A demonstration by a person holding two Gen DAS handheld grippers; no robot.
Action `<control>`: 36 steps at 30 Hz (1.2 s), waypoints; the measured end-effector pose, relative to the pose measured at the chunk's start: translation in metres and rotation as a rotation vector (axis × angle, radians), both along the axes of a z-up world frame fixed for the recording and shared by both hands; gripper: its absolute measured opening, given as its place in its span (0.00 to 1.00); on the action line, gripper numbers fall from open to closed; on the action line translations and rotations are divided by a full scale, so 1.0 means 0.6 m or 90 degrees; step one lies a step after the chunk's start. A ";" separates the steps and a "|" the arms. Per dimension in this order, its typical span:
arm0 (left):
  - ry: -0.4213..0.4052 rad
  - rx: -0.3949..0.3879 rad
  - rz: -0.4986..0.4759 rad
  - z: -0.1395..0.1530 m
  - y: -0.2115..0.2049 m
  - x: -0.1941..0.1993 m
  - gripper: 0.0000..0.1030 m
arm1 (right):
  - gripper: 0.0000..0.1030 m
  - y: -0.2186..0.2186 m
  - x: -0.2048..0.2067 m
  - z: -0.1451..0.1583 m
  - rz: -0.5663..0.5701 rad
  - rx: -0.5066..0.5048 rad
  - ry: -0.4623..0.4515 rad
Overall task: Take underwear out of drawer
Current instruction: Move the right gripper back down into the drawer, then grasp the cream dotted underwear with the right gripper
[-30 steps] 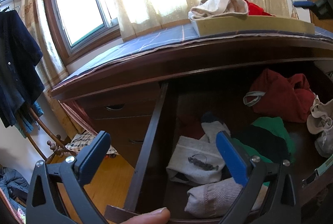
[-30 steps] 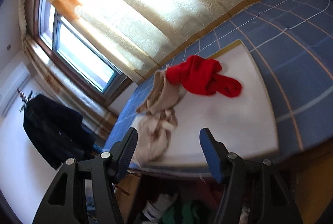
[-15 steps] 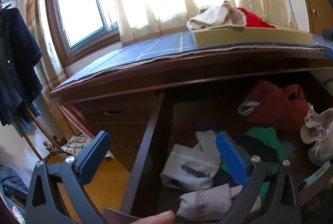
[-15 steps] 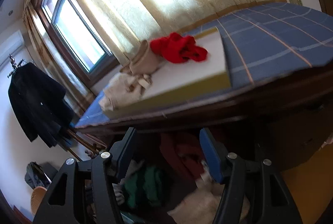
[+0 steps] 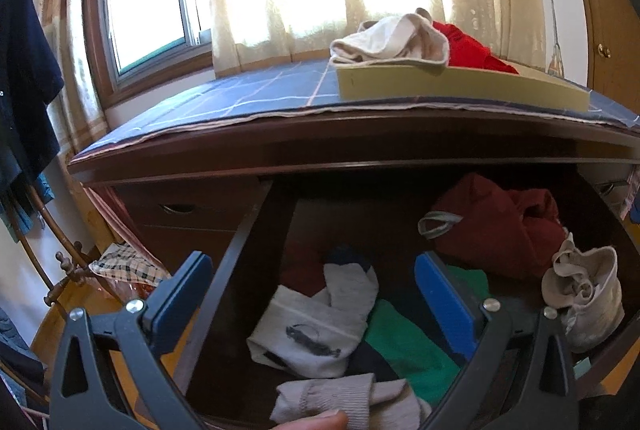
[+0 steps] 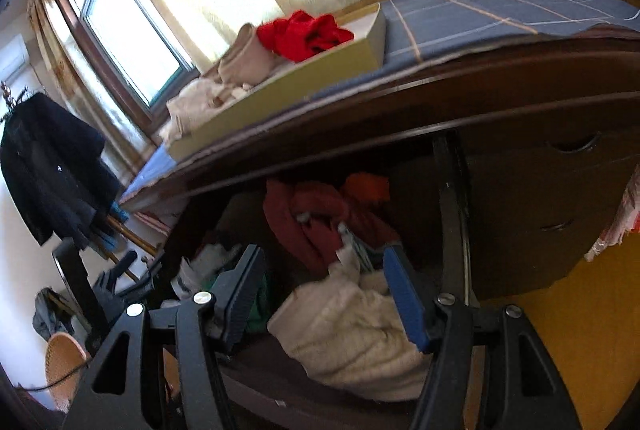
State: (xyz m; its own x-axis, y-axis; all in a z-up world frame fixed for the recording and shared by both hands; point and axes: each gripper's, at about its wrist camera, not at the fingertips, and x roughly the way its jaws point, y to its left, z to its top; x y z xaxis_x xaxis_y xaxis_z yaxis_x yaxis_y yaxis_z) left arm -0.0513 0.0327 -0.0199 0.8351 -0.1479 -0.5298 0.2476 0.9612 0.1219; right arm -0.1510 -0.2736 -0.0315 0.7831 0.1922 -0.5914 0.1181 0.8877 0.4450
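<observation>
Dark wood dresser, counter top covered by blue plaid cloth. Drawer pulled out below counter front edge, full of clothes: dark red garment at back right, green piece mid-front, white socks front left, crumpled off-white underwear at right wall. Yellow-green tray on counter near front edge holds beige underwear and red underwear. Left hand-held gripper open wide, empty, over drawer's left wall, a fingertip at its base. Right hand-held gripper about half open, empty, pads either side of off-white bundle at drawer front; contact unclear due to blur.
</observation>
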 end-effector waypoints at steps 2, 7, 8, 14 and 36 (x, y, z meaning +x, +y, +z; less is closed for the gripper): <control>0.000 0.016 0.000 -0.005 -0.006 -0.001 1.00 | 0.62 0.006 -0.002 -0.003 0.009 -0.012 0.017; 0.002 0.026 -0.001 -0.006 -0.011 0.002 1.00 | 0.62 0.038 0.009 -0.008 0.070 -0.045 0.061; 0.007 0.019 0.000 -0.006 -0.010 0.003 1.00 | 0.62 0.045 0.016 -0.011 0.089 -0.051 0.078; 0.001 0.030 -0.003 -0.007 -0.011 0.000 1.00 | 0.62 0.075 0.049 -0.037 0.159 -0.127 0.182; -0.005 0.034 -0.005 -0.005 -0.011 -0.004 1.00 | 0.91 0.126 0.170 -0.117 0.237 -0.309 0.424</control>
